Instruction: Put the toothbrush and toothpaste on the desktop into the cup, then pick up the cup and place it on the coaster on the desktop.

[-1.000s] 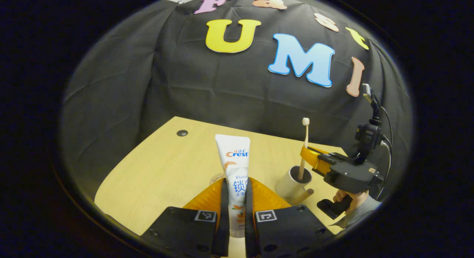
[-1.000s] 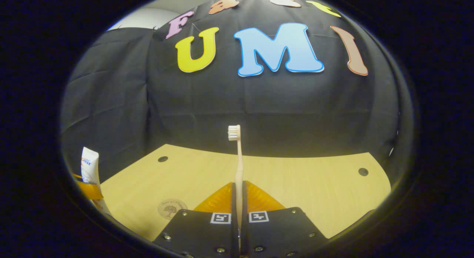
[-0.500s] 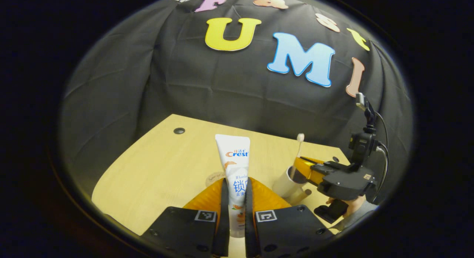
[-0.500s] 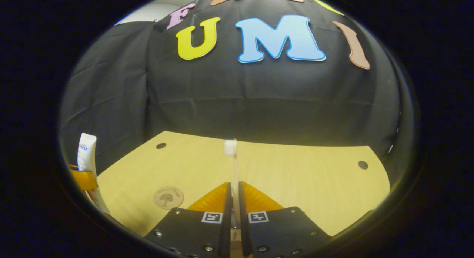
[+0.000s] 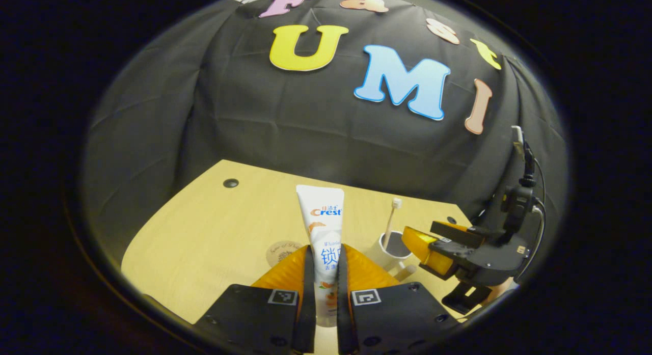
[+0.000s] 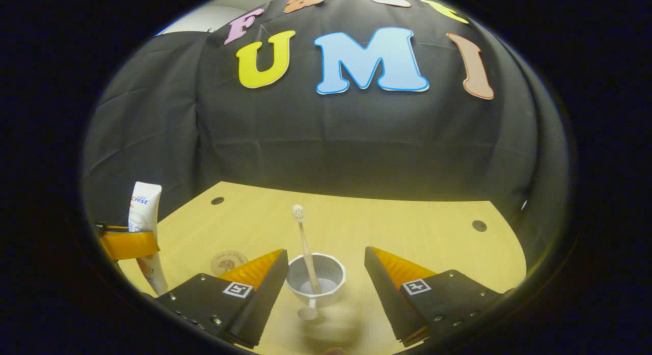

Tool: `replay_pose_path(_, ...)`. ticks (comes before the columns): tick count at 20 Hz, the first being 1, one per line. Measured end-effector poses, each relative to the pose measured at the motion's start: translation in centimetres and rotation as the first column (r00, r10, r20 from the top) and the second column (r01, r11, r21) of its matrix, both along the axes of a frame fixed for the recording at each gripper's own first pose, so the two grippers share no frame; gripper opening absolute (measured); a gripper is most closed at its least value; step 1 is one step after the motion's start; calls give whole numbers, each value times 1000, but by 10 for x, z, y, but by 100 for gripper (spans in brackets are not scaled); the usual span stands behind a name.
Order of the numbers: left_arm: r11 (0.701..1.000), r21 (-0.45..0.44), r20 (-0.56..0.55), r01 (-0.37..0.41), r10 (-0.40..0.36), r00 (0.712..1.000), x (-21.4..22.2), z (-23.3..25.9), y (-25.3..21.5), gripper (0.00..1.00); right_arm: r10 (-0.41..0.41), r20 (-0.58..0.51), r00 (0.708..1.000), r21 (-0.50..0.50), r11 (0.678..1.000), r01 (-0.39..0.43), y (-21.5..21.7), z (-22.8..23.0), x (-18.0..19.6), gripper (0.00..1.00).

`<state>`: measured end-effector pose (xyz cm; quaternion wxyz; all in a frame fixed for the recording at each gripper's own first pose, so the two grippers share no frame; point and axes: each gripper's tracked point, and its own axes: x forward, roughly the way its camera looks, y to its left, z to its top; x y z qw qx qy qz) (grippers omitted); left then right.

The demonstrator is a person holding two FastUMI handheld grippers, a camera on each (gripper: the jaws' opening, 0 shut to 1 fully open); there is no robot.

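Left gripper [image 5: 323, 273]: fingers pressed on both sides of the toothpaste [image 5: 322, 227], tube held upright above the near part of the desk [image 5: 204, 233]. Right gripper [image 6: 322, 278]: jaws wide apart, nothing held, one finger each side of the cup [image 6: 316, 278]. Toothbrush [image 6: 304, 248] standing in the cup, head up, leaning on the rim. Coaster [image 6: 228, 261] flat toward the left edge, just beyond the left finger.

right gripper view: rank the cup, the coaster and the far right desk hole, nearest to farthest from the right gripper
1. The cup, holding the toothbrush, sits right between the open fingers of the right gripper.
2. The coaster lies flat on the desk, off to the left, just past the left finger.
3. The desk hole is farthest, toward the back right edge.
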<state>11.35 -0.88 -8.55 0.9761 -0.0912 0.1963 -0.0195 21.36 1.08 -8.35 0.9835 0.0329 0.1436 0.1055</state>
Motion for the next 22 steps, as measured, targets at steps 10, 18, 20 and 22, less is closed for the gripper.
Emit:
replay_pose_path(10, 982, -133, 224, 136, -104, 969, 70, 36, -72, 24, -146, -46, 988, 0, 989, 147, -95, 0, -79, 90)
replay_pose_path(18, 959, -193, 357, 207, -128, 925, 118, 27, -123, 24, -212, -158, 964, 20, 976, 218, -134, -32, -120, 90)
replay_pose_path(20, 962, -170, 391, 215, -134, 911, 126, 19, -132, 24, -218, -183, 959, 22, 974, 226, -141, -40, -127, 90)
replay_pose_path(22, 967, -135, 411, 215, -143, 900, 133, 7, -140, 24, -220, -206, 953, 30, 972, 231, -145, -45, -132, 90)
